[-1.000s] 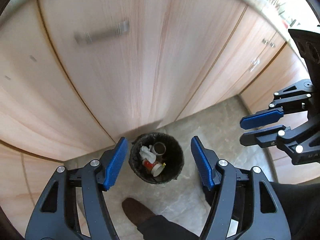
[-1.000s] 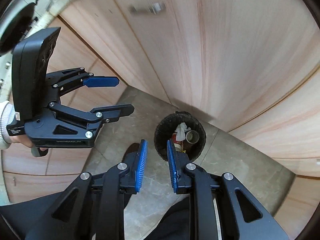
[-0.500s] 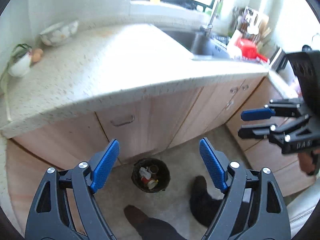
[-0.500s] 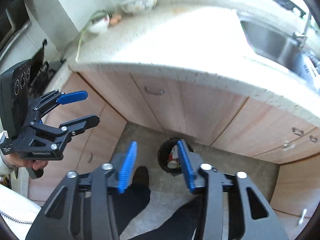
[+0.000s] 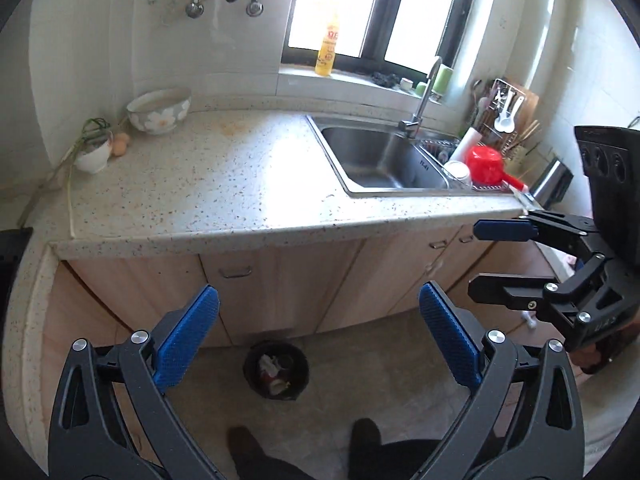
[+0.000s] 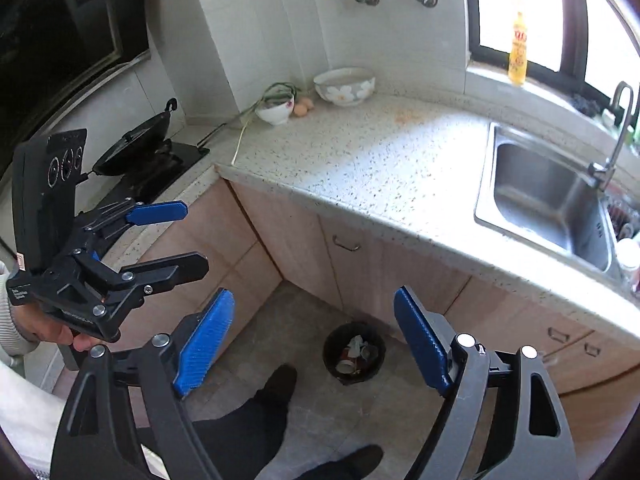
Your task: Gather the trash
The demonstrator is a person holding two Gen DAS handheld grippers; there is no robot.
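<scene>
Two grippers up, both empty. Our left gripper (image 5: pixel 318 338) spreads its jaws wider, nothing between the pads; our right gripper (image 6: pixel 314 344) is opening too, also bare. We hold them high and tilted down, likely to scan the counter (image 5: pixel 224 184) for more rubbish. The bin (image 5: pixel 277 365) sits on the floor near the cabinet (image 5: pixel 280 284), below and between the jaws, with trash (image 5: pixel 272 368) already inside: the task's things lie there. On the far left of the counter we see two bowls (image 5: pixel 159 110), eggs (image 5: pixel 121 143) and green stalks (image 5: pixel 86 136), probably kept as food, not waste. Sink (image 5: pixel 380 160) stands to the right.
</scene>
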